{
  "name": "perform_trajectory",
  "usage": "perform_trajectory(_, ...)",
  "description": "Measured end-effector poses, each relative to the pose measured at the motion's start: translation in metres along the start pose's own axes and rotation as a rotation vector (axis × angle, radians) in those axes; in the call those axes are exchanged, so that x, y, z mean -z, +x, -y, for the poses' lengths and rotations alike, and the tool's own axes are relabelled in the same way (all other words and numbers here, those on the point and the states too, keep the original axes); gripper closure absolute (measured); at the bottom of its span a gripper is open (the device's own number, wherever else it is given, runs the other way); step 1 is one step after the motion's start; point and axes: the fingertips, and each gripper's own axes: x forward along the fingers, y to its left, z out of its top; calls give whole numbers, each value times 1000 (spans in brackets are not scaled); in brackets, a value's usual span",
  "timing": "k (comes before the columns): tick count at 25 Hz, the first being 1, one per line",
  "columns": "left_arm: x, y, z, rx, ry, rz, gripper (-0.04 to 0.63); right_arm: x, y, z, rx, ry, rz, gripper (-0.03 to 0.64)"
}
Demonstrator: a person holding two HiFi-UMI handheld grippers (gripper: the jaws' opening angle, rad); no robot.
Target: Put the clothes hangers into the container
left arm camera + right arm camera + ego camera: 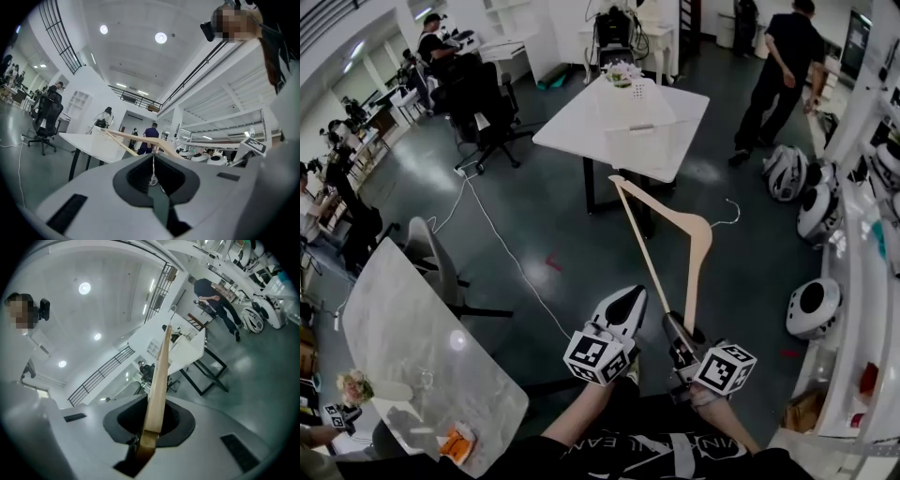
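A light wooden clothes hanger (698,246) juts forward over the dark floor, its wire hook (728,212) pointing right. My right gripper (678,328) is shut on the tip of one hanger arm; in the right gripper view the wood (158,380) runs up out of the closed jaws. My left gripper (630,298) sits just left of the hanger's thin bar, with its jaws together and nothing between them. In the left gripper view the hanger (136,137) crosses beyond the closed jaws. Ahead, a white container (637,117) stands on a white table (572,127).
A person (778,75) walks at the back right. White round machines (811,305) line the right wall by a shelf. A marble table (422,347) and a grey chair (427,248) stand at my left. Office chairs (487,112) and a floor cable (502,244) lie to the left of the white table.
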Motion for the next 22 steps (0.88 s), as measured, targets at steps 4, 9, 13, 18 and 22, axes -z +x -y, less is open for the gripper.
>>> perform_trajectory(4, -3, 15, -26, -12, -13, -2, 580, -8, 28, 6, -4, -3, -22, 561)
perform_trajectory(9, -9, 36, -58, -32, -31, 2, 580, -22, 61, 16, -3, 5, -42, 561)
perform_trajectory(13, -12, 49, -81, -37, -41, -2, 580, -30, 89, 20, -5, 3, -56, 561)
perform_trajectory(18, -10, 64, -109, -40, -40, -9, 580, -36, 119, 33, -4, 21, -57, 561)
perform_trajectory(22, -10, 73, -128, -39, -49, -14, 580, -41, 139, 38, -9, 17, -57, 561)
